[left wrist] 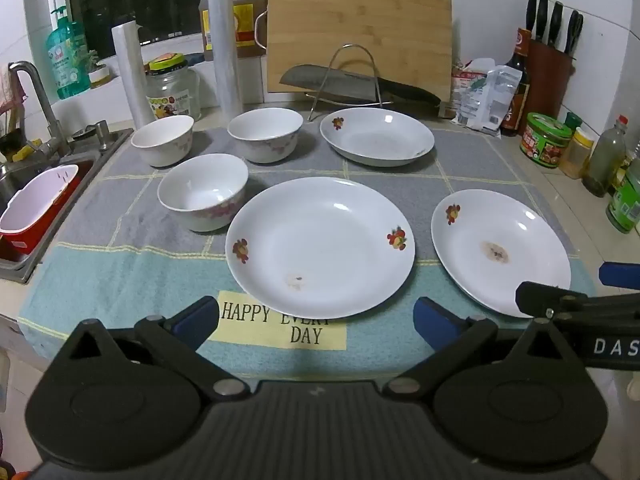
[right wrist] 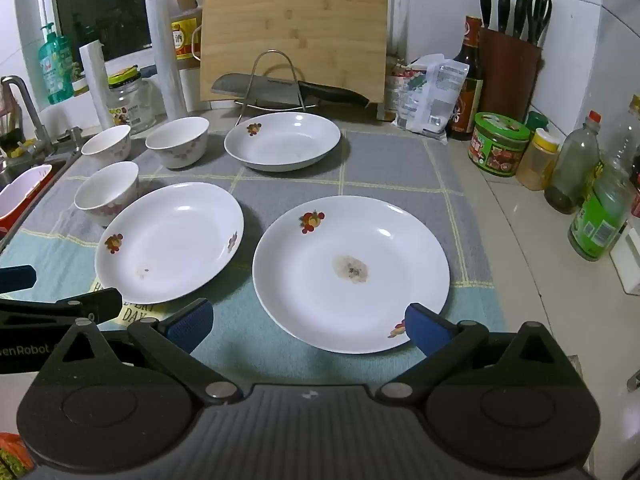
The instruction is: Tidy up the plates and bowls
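Well, both grippers, left (left wrist: pixel 316 322) and right (right wrist: pixel 308 326), were wide open, holding nothing. Best to stack the plates (right wrist: pixel 352 272) first, sliding one finger under a rim near the mat's (right wrist: pixel 256 348) front edge.

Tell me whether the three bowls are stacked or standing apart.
Apart. The near bowl, left rear bowl and middle rear bowl each stand upright alone on the mat.

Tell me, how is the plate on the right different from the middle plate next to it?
The right plate has a bigger brown smudge in its center; the middle plate has a fainter one near its front rim. The middle plate looks deeper, the right plate flatter. Both are white with fruit pictures.
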`<act>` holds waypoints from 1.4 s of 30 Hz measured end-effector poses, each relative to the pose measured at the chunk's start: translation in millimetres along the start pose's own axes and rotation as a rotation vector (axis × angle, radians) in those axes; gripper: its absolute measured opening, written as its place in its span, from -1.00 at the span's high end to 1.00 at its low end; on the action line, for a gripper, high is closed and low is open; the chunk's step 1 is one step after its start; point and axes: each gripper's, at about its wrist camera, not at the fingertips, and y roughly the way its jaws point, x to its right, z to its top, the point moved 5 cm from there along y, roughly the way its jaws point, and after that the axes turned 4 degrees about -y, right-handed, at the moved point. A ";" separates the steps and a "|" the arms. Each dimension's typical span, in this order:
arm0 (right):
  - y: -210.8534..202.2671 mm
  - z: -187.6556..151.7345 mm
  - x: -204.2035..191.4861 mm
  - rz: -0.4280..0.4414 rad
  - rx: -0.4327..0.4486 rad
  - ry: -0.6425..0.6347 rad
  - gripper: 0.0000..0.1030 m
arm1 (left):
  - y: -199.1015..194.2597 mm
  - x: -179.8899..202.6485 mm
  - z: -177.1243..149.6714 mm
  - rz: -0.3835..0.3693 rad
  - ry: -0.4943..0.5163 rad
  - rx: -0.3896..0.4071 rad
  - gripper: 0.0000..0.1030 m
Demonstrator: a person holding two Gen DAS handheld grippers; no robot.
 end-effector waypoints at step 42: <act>-9.4 6.5 -0.8 0.002 0.017 -0.005 -1.00 | -8.8 -3.2 4.4 -0.003 -0.020 0.001 -0.99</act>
